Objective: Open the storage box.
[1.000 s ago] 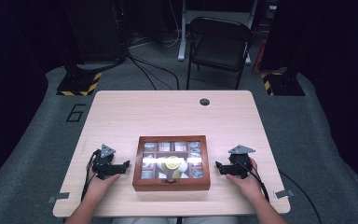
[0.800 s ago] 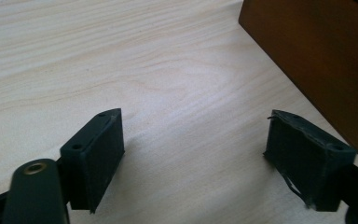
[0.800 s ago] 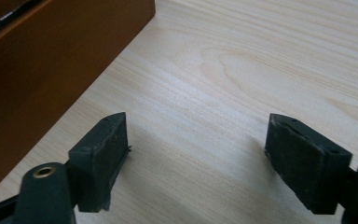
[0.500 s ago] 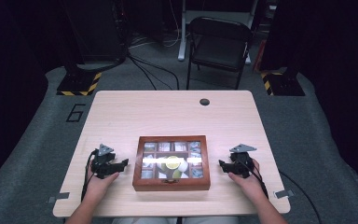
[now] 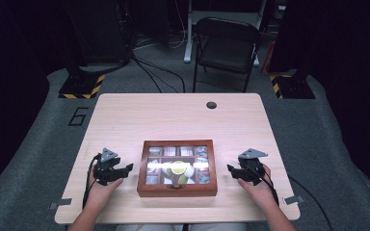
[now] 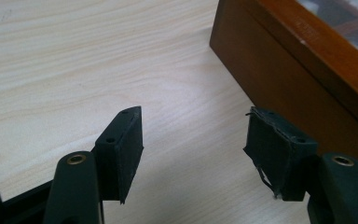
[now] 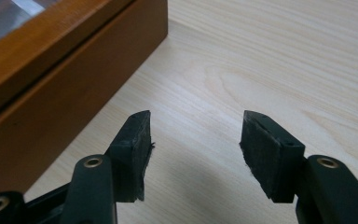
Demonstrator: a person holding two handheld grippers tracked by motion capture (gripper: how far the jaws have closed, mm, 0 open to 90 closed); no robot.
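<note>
Jaws first: the left gripper (image 6: pixel 193 154) has its two black jaws standing apart, with bare worktop (image 6: pixel 74 56) between them and nothing clamped. They have just been closing in, yet a clear gap remains. Same story on the right gripper (image 7: pixel 193 154): jaws apart, just been narrowing, only pale wood grain between the pads.

Now outward. In the left gripper view, the wooden box (image 6: pixel 298 70) runs along just past the right-hand jaw, its dark reddish-brown side wall close by; whether that jaw touches it cannot be told. In the right gripper view the same box (image 7: pixel 51 93) sits just beyond the left-hand jaw, its corner a little farther ahead.

From the high view, the box (image 5: pixel 177 190) is one flat, rectangular, reddish-brown case with a glass lid closed over it. Through the glass show small compartments and a pale round glare. A small clasp sits at the middle of the near wall.

Count: one box, two grippers, two hands. The box lies near the near edge of the worktop, midway across, squarely between the left gripper (image 5: pixel 125 169) and the right gripper (image 5: pixel 231 170), each just off one side. One small dark disc (image 5: pixel 211 105) lies toward the far edge, and one folding chair (image 5: pixel 226 48) stands beyond the worktop.
</note>
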